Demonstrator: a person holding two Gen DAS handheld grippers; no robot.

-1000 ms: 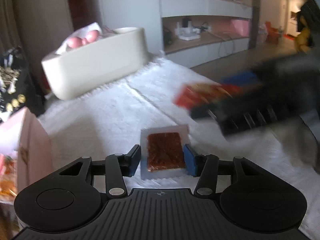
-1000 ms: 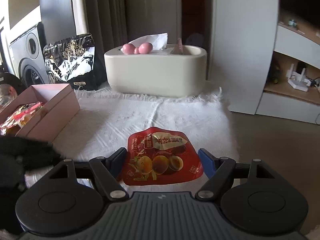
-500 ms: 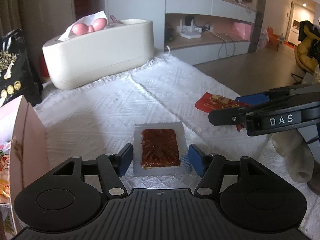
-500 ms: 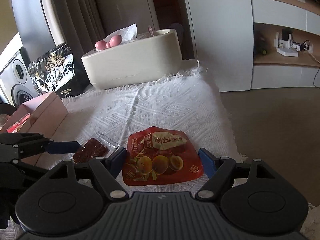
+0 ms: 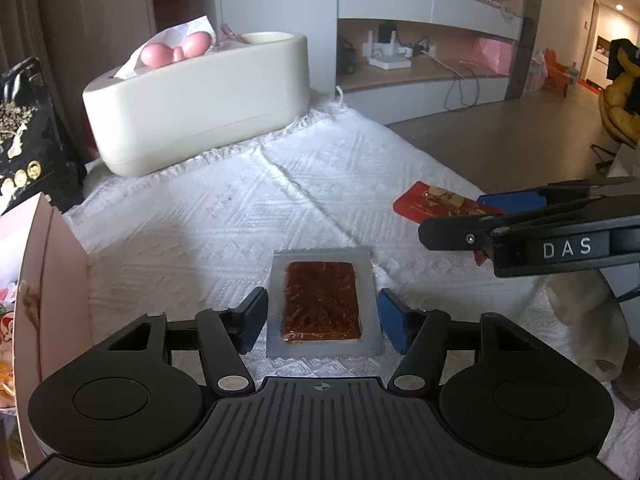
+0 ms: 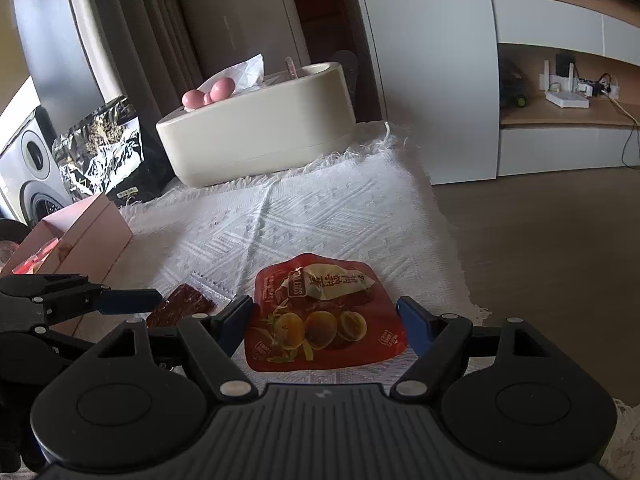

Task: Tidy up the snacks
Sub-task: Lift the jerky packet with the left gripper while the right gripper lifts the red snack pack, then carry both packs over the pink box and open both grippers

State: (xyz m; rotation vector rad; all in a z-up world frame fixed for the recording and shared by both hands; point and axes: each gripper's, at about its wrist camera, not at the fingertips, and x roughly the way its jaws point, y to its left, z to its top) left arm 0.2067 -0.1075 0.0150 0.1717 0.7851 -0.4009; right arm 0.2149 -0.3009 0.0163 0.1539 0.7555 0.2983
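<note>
The left claw is closing, blue pads either side of the clear-wrapped, flat, reddish-brown jerky slab but not yet pressing it. The right claw stands open astride the glossy red pouch printed with yellow fruit. Both packets lie flat on the white woven cloth covering the surface, a pink cardboard box just left.

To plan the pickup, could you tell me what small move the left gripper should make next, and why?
Probably finish closing on the clear packet of dried meat. The left gripper straddles it on the white cloth, jaws closing, pads not yet touching its edges. The pink box waits beside it.
</note>
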